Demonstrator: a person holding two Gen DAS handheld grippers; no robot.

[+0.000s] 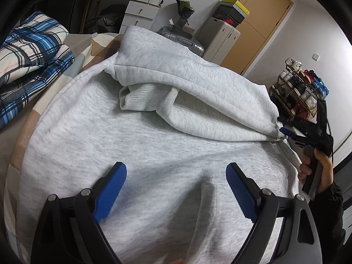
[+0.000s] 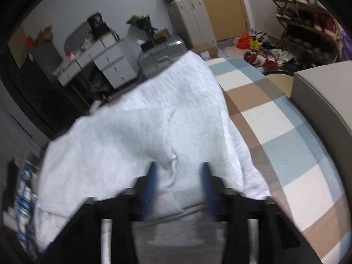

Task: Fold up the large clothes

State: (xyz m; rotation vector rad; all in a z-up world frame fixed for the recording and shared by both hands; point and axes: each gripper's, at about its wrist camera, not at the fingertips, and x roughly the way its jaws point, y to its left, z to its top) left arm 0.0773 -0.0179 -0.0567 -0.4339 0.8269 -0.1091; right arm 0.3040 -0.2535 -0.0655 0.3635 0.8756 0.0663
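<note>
A light grey sweatshirt [image 1: 154, 132] lies spread on the bed, its upper part folded over and a ribbed cuff [image 1: 140, 96] tucked under the fold. My left gripper [image 1: 176, 167] hovers open above the sweatshirt's middle with nothing between its blue pads. At the fold's right end is my right gripper [image 1: 283, 132], held by a person's hand [image 1: 323, 169]. In the blurred right wrist view the sweatshirt [image 2: 132, 132] drapes over and between the fingers of the right gripper [image 2: 180, 167], which stand well apart and do not pinch the cloth.
A blue plaid quilt [image 1: 28, 50] is piled at the left. The checked bed sheet [image 2: 275, 121] shows to the right of the sweatshirt, with a beige box [image 2: 325, 101] beyond it. Past the bed stand a suitcase [image 1: 184, 39], white drawers [image 1: 132, 0] and a shoe rack [image 1: 297, 92].
</note>
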